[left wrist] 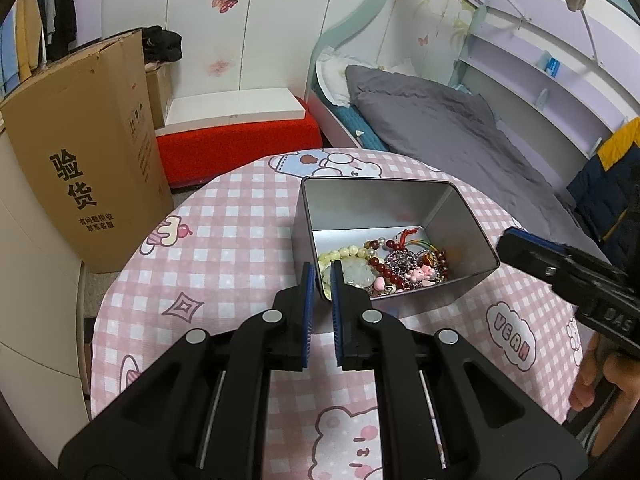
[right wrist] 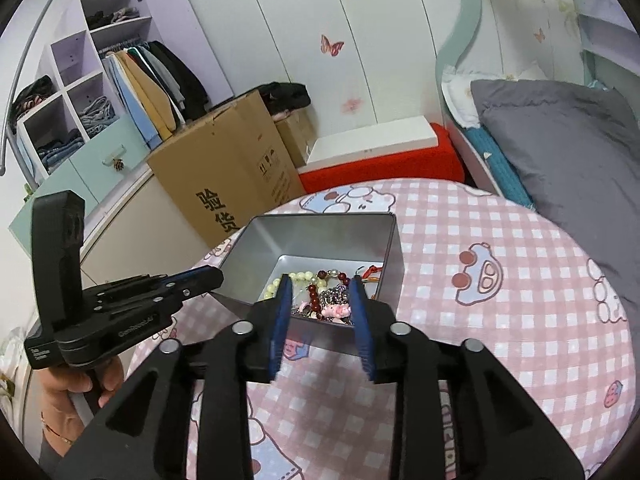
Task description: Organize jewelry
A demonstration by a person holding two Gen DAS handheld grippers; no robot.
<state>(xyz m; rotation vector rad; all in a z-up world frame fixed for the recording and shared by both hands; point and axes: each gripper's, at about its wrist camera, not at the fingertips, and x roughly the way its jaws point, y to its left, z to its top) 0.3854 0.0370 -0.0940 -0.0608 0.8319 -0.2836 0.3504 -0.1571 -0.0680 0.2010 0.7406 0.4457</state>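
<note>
Nearest, grips a tool in each hand above a round counter [left wrist: 224, 240] draped in pink checked cloth with cartoon prints. Pinches the near corner wall of an open metal tin [left wrist: 380, 200] with the left gripper [left wrist: 322, 280], fingers closed tight on the thin metal, one outside the wall and one inside. Wraps the left hand [right wrist: 80, 384] around that tool's handle at the lower left of the right view. Poises the right gripper [right wrist: 320, 300] at the tin's near edge, fingers open and clamping nothing, with only the tin's contents showing in the gap beyond them. Places that same tool at the right edge of the left view, its tip near the tin's right corner but apart from it, with the right hand [left wrist: 596, 376] below.

Further in, finds the jewelry [left wrist: 384, 264] heaped on the tin's floor toward the near side: a pale yellow bead bracelet, dark red beads, red cord, a sparkly silver piece and a small pink charm, all tangled together.

Beyond the counter, takes in a tall cardboard box [left wrist: 88, 160] with printed characters on the left, a red cushion [left wrist: 240, 152] under a white board, a bed [left wrist: 440, 128] with grey bedding on the right, and an open wardrobe [right wrist: 120, 80] with hanging clothes.
</note>
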